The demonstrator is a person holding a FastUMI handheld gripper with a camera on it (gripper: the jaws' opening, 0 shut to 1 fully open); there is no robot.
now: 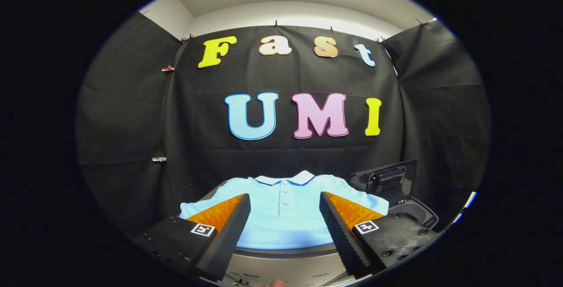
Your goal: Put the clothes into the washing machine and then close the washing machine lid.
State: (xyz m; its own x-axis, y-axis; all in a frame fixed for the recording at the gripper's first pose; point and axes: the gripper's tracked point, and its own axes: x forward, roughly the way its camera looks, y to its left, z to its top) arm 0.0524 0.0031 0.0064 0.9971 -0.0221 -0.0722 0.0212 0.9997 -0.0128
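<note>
Wide-open, empty claw (285, 207) above flat light-blue polo shirt (283, 216), no legible labels.

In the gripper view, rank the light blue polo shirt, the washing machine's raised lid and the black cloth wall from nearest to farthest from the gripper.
Measured from the open gripper:
1. Light blue polo shirt, spread flat just ahead of and between the fingers.
2. Dark washing machine lid, raised, beyond the shirt to the right.
3. Black cloth wall, behind everything.

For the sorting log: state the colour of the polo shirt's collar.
White with a thin dark blue edge, on a light blue polo shirt; gripper view, beyond the open gripper.
</note>
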